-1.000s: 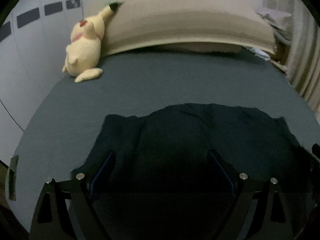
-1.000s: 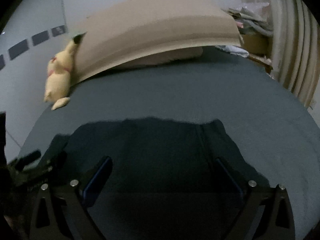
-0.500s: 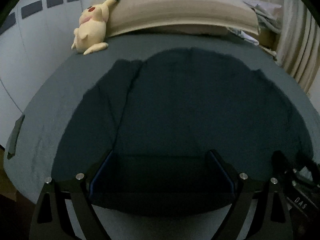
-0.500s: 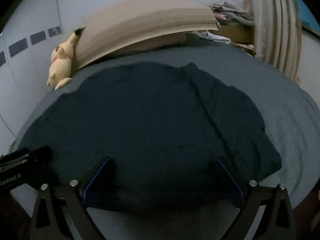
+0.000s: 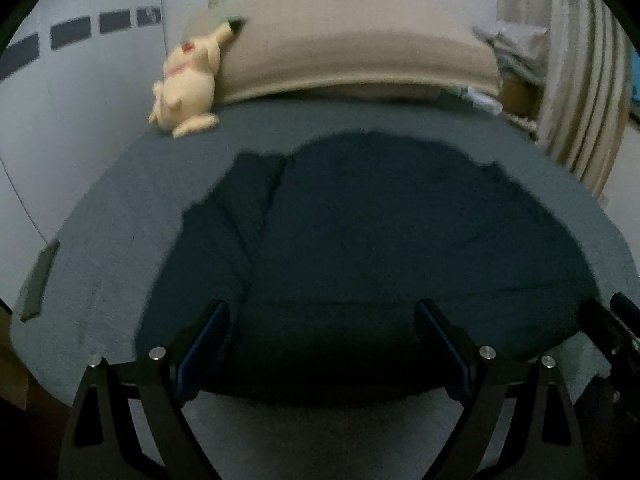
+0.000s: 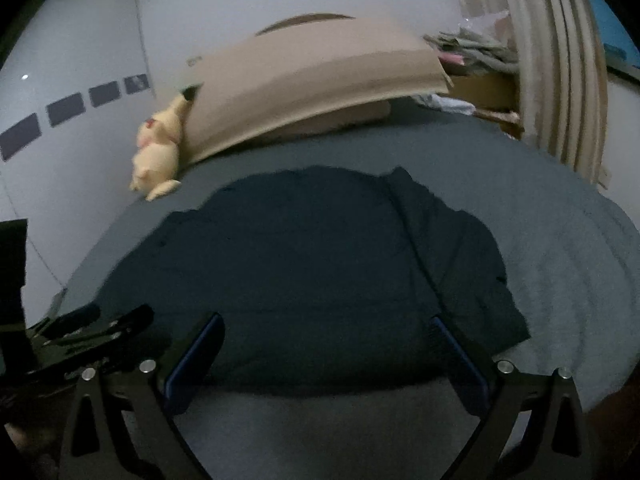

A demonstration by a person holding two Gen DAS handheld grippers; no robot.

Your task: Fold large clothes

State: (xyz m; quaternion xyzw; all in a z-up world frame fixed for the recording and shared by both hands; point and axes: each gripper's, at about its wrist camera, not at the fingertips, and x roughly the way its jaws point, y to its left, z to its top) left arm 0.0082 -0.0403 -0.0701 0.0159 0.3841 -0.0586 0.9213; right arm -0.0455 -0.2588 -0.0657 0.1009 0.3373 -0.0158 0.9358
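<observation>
Dark navy fabric garment (image 5: pixel 400 240) lies spread flat across the grey-blue bed sheet (image 5: pixel 100 280), its near hem close to the front edge of the mattress and its far edge reaching toward the head of the bed. In the left wrist view the left gripper (image 5: pixel 322 344) hovers over the near hem with its two black fingers spread wide apart and nothing between the blue pads (image 5: pixel 200 348); the garment's folded sleeve seam runs away from the left finger. The right gripper (image 6: pixel 326 356) is likewise released, its jaws wide apart above the near hem in the right wrist view, and a lengthwise seam of the same garment (image 6: pixel 320 260) leads off from its right finger. Whether either gripper touches the cloth cannot be told. Each tool shows at the edge of the other's view: the right one low on the right of the left view (image 5: pixel 612 340), the left one low on the left (image 6: pixel 88 332). At the head of the bed a pale yellow plush toy (image 5: pixel 186 88) leans against a long beige pillow (image 5: pixel 360 56), and striped cream curtains (image 5: pixel 580 80) hang on the right.
</observation>
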